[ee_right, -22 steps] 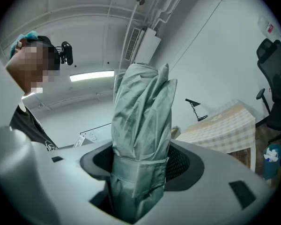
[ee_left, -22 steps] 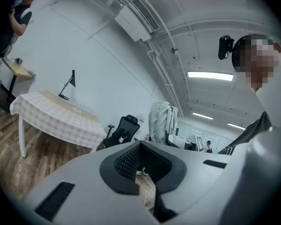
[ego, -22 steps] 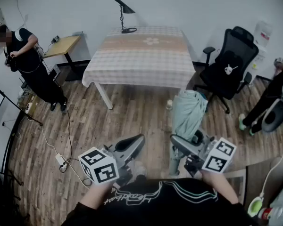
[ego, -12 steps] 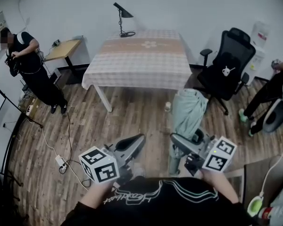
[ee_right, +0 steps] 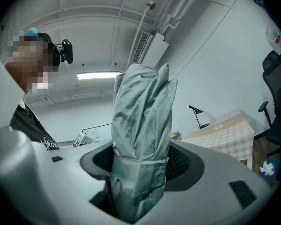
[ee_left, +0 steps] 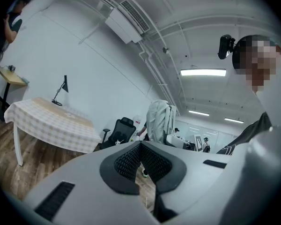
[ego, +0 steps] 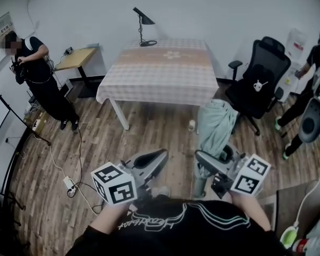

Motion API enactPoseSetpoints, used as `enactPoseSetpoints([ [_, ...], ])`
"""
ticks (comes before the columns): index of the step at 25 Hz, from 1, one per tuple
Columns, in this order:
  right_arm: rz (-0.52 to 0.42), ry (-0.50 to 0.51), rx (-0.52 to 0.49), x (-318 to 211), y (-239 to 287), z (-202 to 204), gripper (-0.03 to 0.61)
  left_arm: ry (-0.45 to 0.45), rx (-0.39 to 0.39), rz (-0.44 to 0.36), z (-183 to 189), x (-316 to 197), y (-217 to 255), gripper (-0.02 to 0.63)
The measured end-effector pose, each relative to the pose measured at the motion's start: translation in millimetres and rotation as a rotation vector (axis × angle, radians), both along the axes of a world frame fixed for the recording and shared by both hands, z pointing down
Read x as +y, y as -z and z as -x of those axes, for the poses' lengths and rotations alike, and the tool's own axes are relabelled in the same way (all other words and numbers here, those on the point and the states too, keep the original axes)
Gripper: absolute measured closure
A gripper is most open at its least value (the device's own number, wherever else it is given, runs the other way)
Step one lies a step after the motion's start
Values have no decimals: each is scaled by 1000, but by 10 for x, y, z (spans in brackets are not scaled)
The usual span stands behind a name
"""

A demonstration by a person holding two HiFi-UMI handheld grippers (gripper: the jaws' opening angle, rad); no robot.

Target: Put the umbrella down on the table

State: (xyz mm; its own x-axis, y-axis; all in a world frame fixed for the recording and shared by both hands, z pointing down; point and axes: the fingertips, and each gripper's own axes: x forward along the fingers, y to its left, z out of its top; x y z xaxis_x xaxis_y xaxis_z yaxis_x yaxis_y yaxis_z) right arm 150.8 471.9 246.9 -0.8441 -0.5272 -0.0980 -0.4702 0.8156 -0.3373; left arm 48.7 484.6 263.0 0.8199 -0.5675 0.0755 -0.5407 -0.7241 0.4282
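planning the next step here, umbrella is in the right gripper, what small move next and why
Probably carry it forward toward the table: the right gripper is shut on the folded umbrella, held upright, and the table stands ahead across the wooden floor, not yet under it.

Black T-shirt [ego: 176,225]: white wavy line print across chest, small white lettering beside it. Small black camera [ee_right: 67,51] mounted at side of head. Left gripper [ego: 159,157] and right gripper [ego: 200,157]: smooth light-grey shells, rounded jaws. Black ribbed pads [ee_left: 129,163] set in dark recesses. Narrow dark slots on casing. White cube [ego: 115,183] with black square markers on left gripper; matching cube [ego: 250,175] on right.
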Motion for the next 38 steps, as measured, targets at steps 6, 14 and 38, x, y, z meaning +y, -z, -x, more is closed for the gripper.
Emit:
enactPoseSetpoints([
  [6,2,-18,11,-167,-61,9,286,-34,-6,19,-8,-175,-86,617],
  [14,69,-52,23,-636,-265,63,287,-66,6,62,31,-669,-253,617],
  [38,201,-105,59,-3168,-761,821,287,-57,47,191,904,-3343,-764,617],
])
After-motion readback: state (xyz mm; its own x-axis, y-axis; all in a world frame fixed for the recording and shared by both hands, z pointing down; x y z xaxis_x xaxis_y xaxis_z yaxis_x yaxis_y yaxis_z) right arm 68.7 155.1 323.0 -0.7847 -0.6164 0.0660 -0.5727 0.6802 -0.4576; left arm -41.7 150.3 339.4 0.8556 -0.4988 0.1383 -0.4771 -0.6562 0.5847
